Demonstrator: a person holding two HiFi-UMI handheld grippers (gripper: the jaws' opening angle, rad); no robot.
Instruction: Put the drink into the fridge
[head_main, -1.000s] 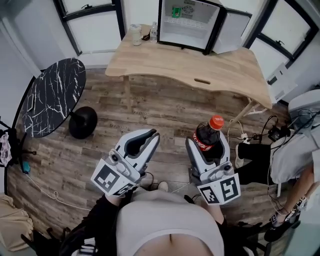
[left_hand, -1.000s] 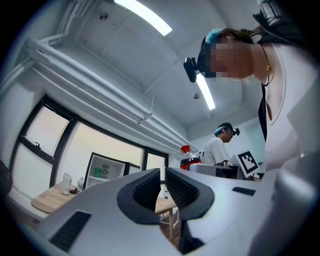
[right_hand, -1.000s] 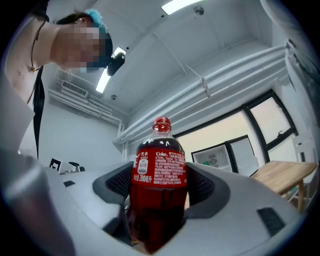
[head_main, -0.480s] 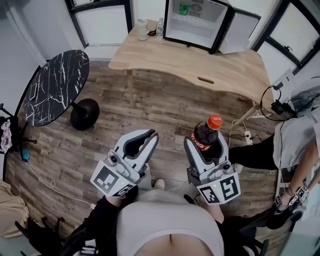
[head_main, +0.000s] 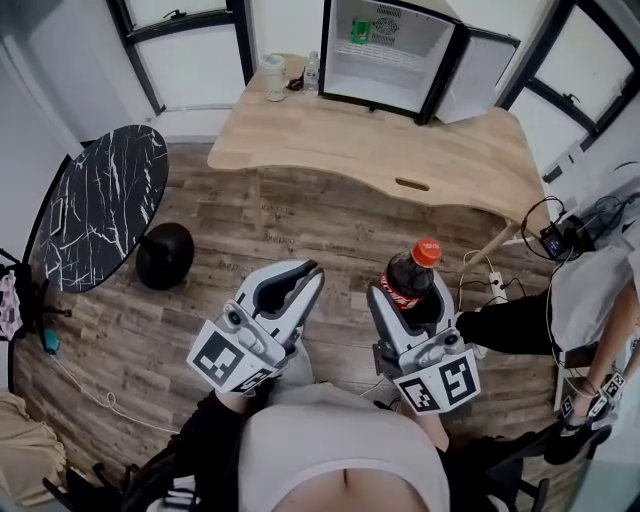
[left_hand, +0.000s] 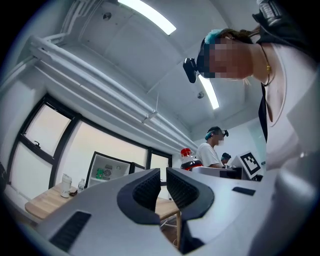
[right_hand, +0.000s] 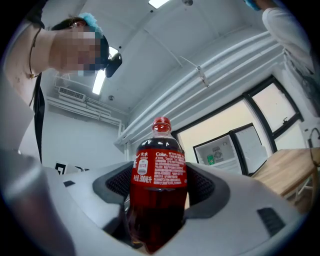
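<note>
Right gripper view shows the right gripper (right_hand: 159, 186) with its jaws shut tight on a cola bottle (right_hand: 159, 167), one pad on each side. The bottle stands up straight, with a red cap on top and dark drink inside. Left gripper view shows the left gripper (left_hand: 163, 187) with its jaws very close together. Only a thin slit is left, and nothing is in it. In the head view both grippers are low in front of the person, left at 7 o'clock and right at 5 o'clock, over a wood floor (head_main: 300, 220). A wooden table (head_main: 400, 140) is up at 12 o'clock. The fridge (head_main: 395, 62) stands at the table's far edge with its door (head_main: 478, 65) swung open, and a green can (head_main: 357, 28) is inside. The bottle is well apart from the fridge. A cup (head_main: 272, 72) stands on the table at 11 o'clock. A round black table (head_main: 100, 205) is at 9 o'clock.
</note>
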